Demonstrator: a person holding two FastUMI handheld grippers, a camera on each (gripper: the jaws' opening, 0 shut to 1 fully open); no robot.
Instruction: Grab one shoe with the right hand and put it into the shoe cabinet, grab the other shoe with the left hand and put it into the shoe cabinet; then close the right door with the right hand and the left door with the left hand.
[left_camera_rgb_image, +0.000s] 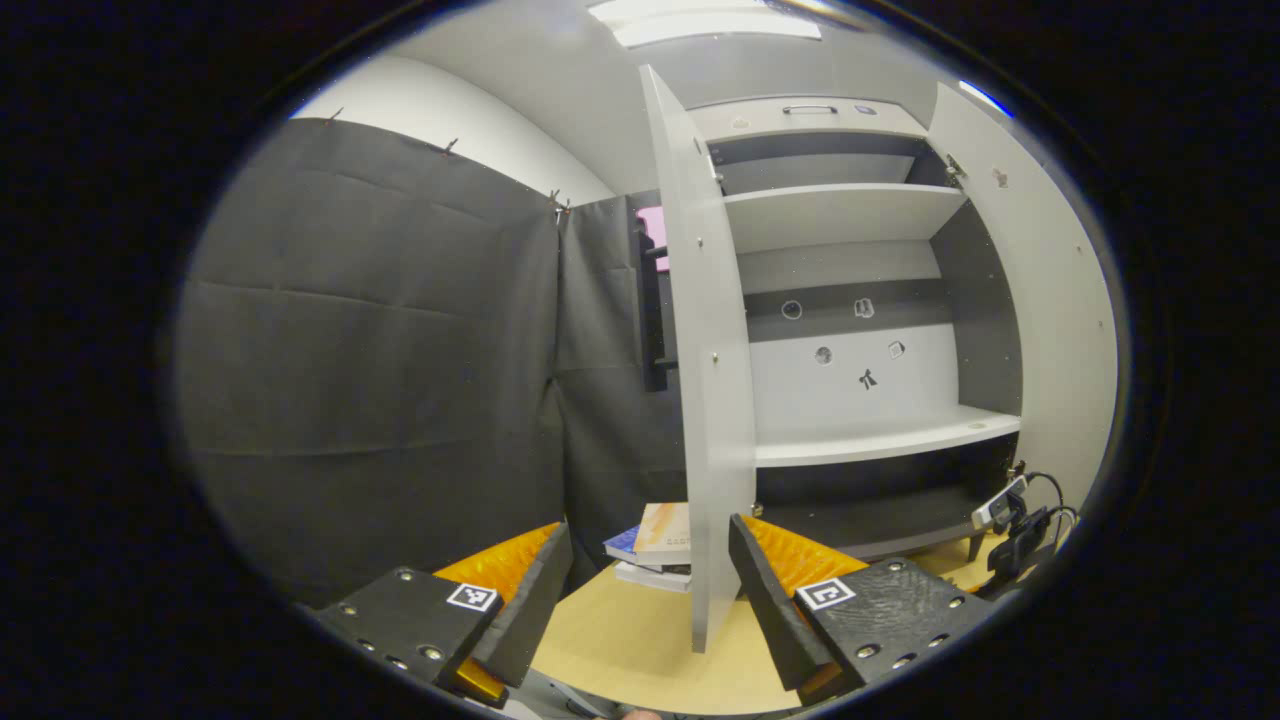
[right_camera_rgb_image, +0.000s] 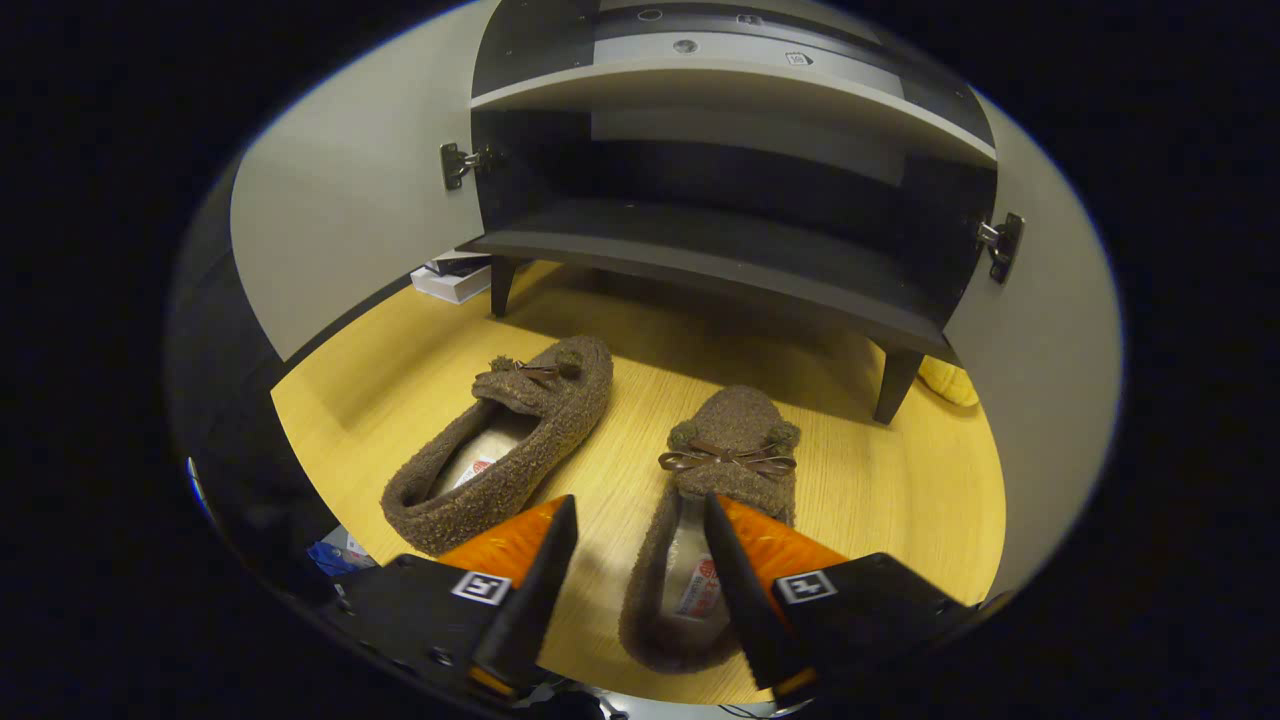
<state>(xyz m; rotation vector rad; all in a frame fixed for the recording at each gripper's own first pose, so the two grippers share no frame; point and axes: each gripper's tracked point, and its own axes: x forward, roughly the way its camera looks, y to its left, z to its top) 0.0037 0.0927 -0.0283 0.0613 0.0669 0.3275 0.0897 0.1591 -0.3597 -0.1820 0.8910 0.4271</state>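
Observation:
Two brown fuzzy slippers lie on the wooden floor in the right gripper view, toes toward the cabinet. The left slipper (right_camera_rgb_image: 545, 400) lies angled; the right slipper (right_camera_rgb_image: 735, 440) points straight ahead. My right gripper (right_camera_rgb_image: 635, 560) hangs open just over the heel end of the right slipper, whose left rim runs between the fingers. The shoe cabinet's bottom shelf (right_camera_rgb_image: 700, 250) stands bare behind them. In the left gripper view my left gripper (left_camera_rgb_image: 645, 590) is open and holds nothing, facing the cabinet (left_camera_rgb_image: 860, 430) with its left door (left_camera_rgb_image: 705, 400) and right door (left_camera_rgb_image: 1045, 300) swung open.
A stack of books (left_camera_rgb_image: 655, 550) sits on the floor behind the left door, also seen as books (right_camera_rgb_image: 455, 280). A yellow object (right_camera_rgb_image: 945, 380) lies behind the cabinet's right leg. A dark device with cables (left_camera_rgb_image: 1015, 525) sits low at the right. Black cloth hangs at the left.

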